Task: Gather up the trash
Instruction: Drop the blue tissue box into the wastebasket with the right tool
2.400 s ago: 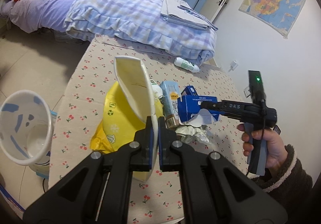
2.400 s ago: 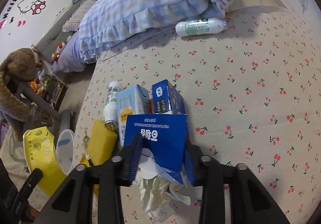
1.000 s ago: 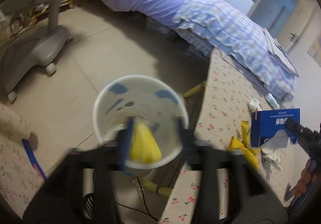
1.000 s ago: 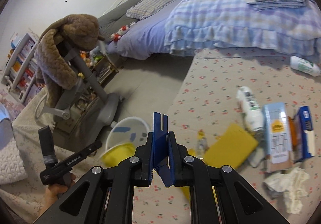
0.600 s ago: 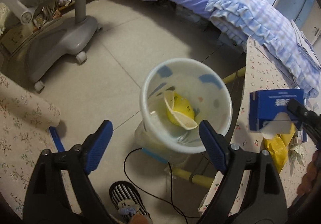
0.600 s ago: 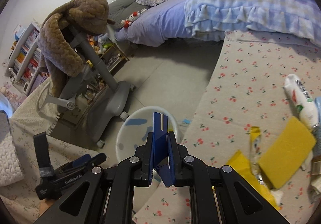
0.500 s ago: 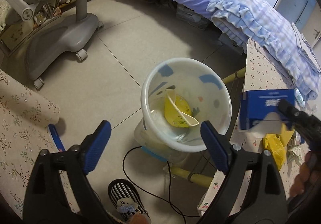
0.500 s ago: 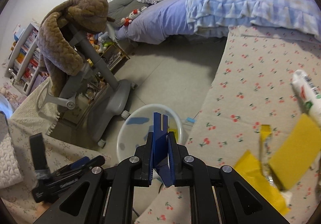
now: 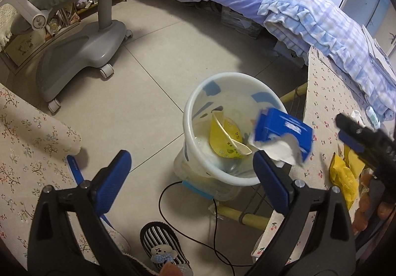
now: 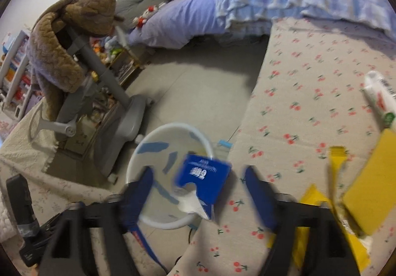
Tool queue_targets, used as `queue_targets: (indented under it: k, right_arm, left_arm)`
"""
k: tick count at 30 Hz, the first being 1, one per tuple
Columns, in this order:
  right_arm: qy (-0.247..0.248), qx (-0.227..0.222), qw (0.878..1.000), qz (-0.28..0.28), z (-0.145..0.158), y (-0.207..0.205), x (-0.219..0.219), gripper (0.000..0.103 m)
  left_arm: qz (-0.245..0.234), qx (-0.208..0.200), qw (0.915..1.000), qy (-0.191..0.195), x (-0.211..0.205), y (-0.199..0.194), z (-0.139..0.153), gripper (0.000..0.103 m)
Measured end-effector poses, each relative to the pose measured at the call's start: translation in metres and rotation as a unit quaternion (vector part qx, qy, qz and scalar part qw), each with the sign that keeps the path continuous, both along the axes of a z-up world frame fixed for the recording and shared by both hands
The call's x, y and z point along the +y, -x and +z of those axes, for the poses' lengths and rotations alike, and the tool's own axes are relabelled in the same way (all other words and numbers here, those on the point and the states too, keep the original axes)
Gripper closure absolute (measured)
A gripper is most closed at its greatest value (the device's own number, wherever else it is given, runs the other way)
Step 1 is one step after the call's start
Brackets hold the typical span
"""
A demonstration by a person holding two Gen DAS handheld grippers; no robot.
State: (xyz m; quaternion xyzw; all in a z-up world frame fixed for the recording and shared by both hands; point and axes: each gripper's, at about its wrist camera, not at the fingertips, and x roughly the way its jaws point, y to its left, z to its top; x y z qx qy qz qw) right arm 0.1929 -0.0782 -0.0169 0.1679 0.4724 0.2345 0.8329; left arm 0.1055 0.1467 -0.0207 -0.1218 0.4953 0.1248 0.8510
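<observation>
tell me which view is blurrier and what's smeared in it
Right wrist view is blurrier: the blue box, the right gripper fingers and the cherry-print table all smear. Left wrist view is sharper; only the box blurs above the bin.

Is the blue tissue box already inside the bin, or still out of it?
Out, in mid-air. The blue tissue box hangs tilted over the bin rim, free of the open right gripper; only the yellow bowl lies inside.

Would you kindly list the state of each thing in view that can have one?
Left gripper: jaws open, empty.
Right gripper: jaws open, empty.
Blue box: loose in the air, tilted, over the bin's rim.
Bin: upright, open, holding the bowl.
Yellow bowl: tipped on its side inside the bin.
</observation>
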Motion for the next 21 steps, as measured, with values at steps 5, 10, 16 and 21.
queue_targets:
  k: [5, 10, 16, 21]
  right_arm:
    - [0.023, -0.022, 0.999, -0.004, 0.020, 0.009, -0.015, 0.021]
    - [0.062, -0.029, 0.997, -0.020, 0.029, 0.026, -0.040, 0.019]
    - [0.092, -0.039, 0.994, -0.040, 0.037, 0.045, -0.082, 0.018]
    - [0.111, -0.047, 0.991, -0.060, 0.042, 0.059, -0.118, 0.017]
  left_arm:
    - [-0.011, 0.000, 0.9999, 0.001, -0.006, 0.001, 0.001, 0.004]
    - [-0.023, -0.005, 0.9996, 0.016, -0.015, 0.002, 0.004, 0.004]
    - [-0.044, -0.007, 0.9987, 0.024, -0.037, 0.004, 0.005, 0.004]
    - [-0.063, -0.006, 0.9975, 0.031, -0.059, 0.003, 0.005, 0.004]
